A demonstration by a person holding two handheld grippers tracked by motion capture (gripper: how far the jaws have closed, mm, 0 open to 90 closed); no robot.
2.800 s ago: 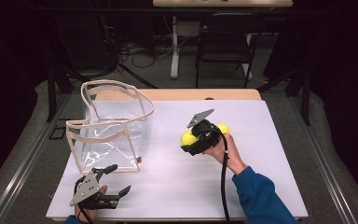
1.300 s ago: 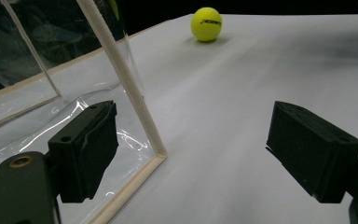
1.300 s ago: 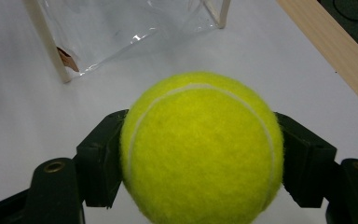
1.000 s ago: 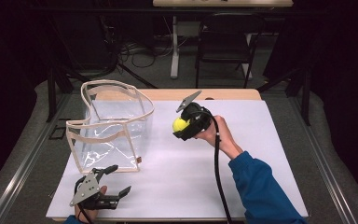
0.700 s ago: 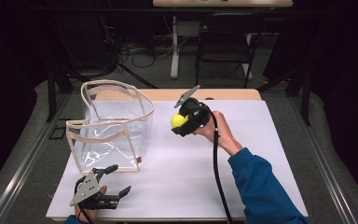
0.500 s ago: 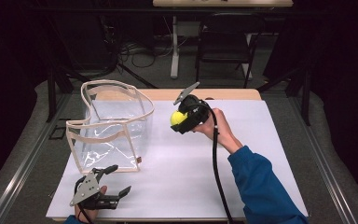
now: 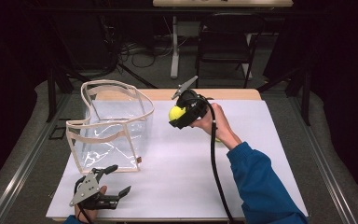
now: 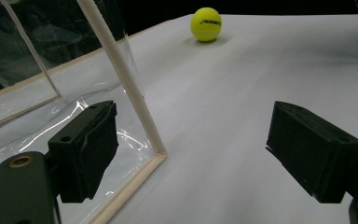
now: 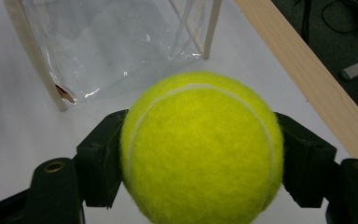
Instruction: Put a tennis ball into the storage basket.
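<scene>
A yellow tennis ball [image 7: 175,113] is gripped in my right gripper [image 7: 179,115], held in the air just right of a clear plastic bag [image 7: 116,126] with beige trim. In the right gripper view both black pads press on the ball [image 9: 200,140], and the bag [image 9: 112,46] stands beyond it. My left gripper [image 7: 120,179] rests open near the table's front left corner, in front of the bag. Between its wide jaws, the left gripper view shows the bag's trimmed corner [image 8: 142,126] and a second tennis ball [image 8: 206,24] lying far off on the white surface.
A white sheet [image 7: 177,177] covers the table, with a wooden strip [image 7: 233,94] along the far edge. A chair [image 7: 223,42] and a table leg stand on the floor beyond it. The right gripper's black cable [image 7: 214,163] trails back along the blue sleeve.
The right gripper has carried the ball left and slightly upward, closer to the bag's open top. The left gripper has stayed where it was.
</scene>
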